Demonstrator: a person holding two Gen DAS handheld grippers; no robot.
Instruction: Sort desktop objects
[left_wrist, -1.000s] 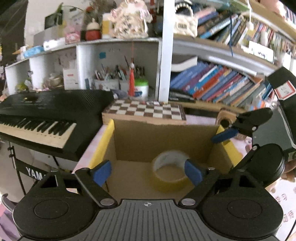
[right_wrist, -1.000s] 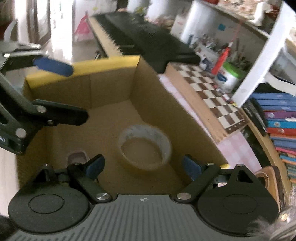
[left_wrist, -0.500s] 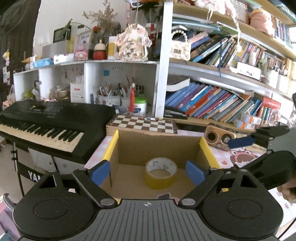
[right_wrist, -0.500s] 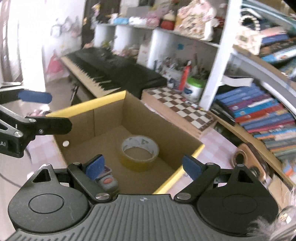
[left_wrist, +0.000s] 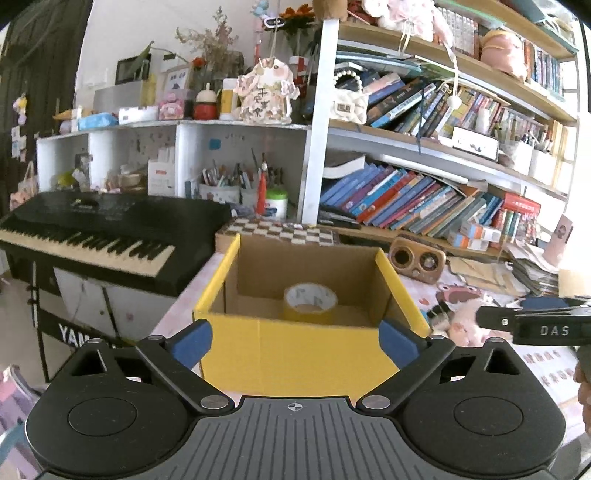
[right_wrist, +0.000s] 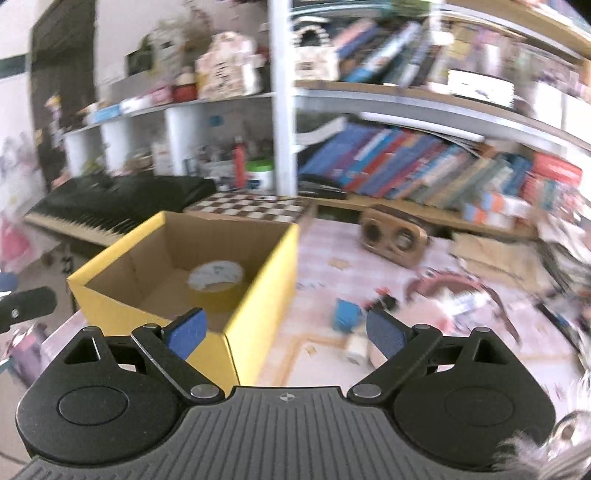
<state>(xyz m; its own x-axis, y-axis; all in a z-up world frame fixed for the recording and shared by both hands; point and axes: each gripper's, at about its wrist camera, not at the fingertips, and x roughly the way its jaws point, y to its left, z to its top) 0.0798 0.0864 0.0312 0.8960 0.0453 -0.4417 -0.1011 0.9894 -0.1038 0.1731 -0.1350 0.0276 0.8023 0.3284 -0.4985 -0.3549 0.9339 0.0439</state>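
A yellow cardboard box stands open on the desk, with a roll of yellow tape inside. My left gripper is open and empty, held in front of the box's near wall. My right gripper is open and empty, at the box's right front corner; the tape roll shows inside. Small loose objects, one blue, lie on the pink desk mat to the right. The right gripper also shows at the right edge of the left wrist view.
A black keyboard stands left of the box. A chessboard lies behind it. A wooden speaker and stacked papers sit at the back right. Bookshelves line the back.
Both grippers have pulled up and back out of the box. The right gripper has swung to the right, toward the desk mat; its view is blurred by motion.
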